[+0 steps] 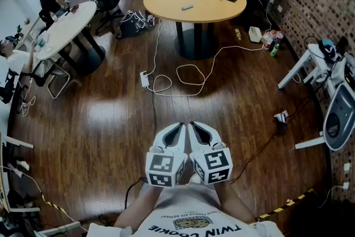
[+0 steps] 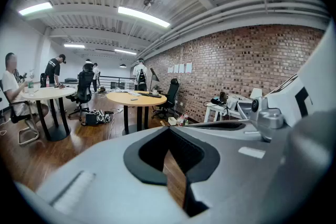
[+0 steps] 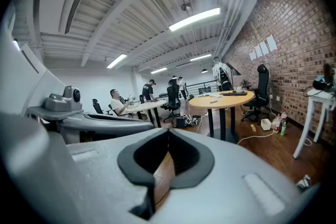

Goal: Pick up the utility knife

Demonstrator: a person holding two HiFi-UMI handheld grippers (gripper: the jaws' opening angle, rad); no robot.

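My left gripper (image 1: 182, 126) and right gripper (image 1: 193, 125) sit pressed together, empty, bottom centre; next I must locate the utility knife.

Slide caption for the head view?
Shut, empty left tool and right tool side by side above the wood floor, round table ahead.
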